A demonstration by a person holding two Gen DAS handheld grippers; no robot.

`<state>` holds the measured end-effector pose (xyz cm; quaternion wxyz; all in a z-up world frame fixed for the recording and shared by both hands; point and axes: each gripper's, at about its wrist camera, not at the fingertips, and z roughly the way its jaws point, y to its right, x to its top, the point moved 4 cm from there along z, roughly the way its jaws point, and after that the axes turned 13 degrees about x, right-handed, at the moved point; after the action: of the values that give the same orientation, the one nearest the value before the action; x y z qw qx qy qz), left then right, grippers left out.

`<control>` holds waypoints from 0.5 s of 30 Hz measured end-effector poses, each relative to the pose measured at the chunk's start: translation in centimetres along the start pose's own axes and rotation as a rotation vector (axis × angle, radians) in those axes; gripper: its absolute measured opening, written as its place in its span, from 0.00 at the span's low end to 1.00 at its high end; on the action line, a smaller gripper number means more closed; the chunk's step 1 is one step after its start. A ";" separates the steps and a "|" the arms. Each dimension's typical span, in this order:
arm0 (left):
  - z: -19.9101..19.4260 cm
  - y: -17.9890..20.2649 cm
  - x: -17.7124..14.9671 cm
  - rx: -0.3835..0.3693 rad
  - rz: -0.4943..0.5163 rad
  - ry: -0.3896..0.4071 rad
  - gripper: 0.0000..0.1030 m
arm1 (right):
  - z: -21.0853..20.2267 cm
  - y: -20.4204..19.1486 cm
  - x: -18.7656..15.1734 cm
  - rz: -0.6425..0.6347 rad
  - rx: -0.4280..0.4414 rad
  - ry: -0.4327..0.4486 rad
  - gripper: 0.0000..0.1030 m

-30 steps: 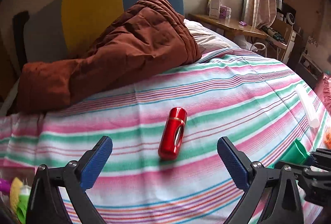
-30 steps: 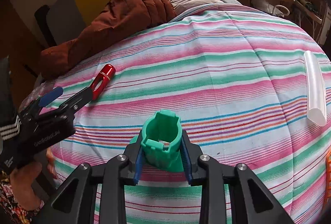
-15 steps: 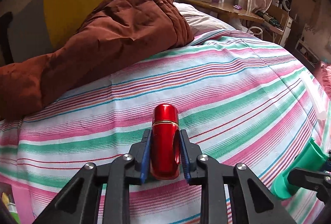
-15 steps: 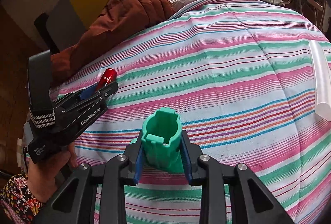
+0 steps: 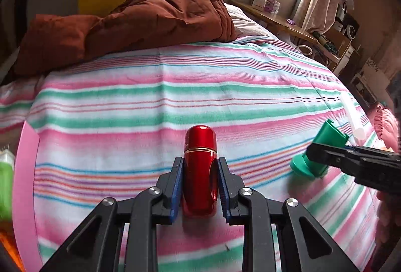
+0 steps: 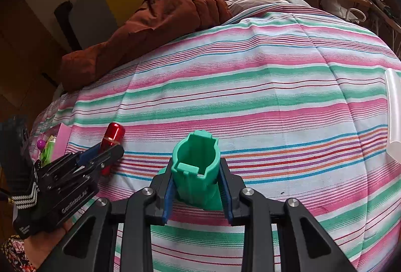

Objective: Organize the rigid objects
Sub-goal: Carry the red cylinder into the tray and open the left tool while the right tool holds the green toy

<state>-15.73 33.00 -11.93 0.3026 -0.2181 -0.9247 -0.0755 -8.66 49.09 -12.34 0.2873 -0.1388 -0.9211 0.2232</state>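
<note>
the left hand-held gripper (image 5: 200, 188) is clamped on a red metallic canister (image 5: 200, 171), its blue pads (image 5: 175, 186) pressing the sides of the lower body so the rounded cap points away along the fingers; that low, side-on grip suits a smooth cylinder that would otherwise roll on the soft bed. the right hand-held gripper (image 6: 198, 193) grasps a green plastic holder (image 6: 196, 169) by its flat sides, open mouth facing forward, its base close above the striped sheet (image 6: 275, 86). both items seem lifted or about to be, likely bound for the pink bin (image 5: 25, 184) at the left edge, where small green and purple things already sit. farther right lies a translucent white tube (image 6: 393, 111), not yet collected. beyond the open sheet a rust-brown quilt (image 5: 155, 18) is bunched against the headboard, clear of the work.
</note>
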 end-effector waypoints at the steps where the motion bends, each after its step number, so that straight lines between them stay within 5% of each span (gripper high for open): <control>1: -0.6 -0.2 -0.7 -0.013 -0.016 -0.004 0.26 | 0.1 -0.1 -0.1 -0.003 0.003 -0.002 0.29; 15: -10.3 -4.2 -9.8 -0.136 -0.143 0.036 0.26 | 0.6 -2.3 -1.2 -0.062 0.059 -0.016 0.29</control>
<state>-5.10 22.96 -9.48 0.2977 -0.1701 -0.9251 -0.1634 -8.31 46.47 -12.20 0.2907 -0.0998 -0.9202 0.2426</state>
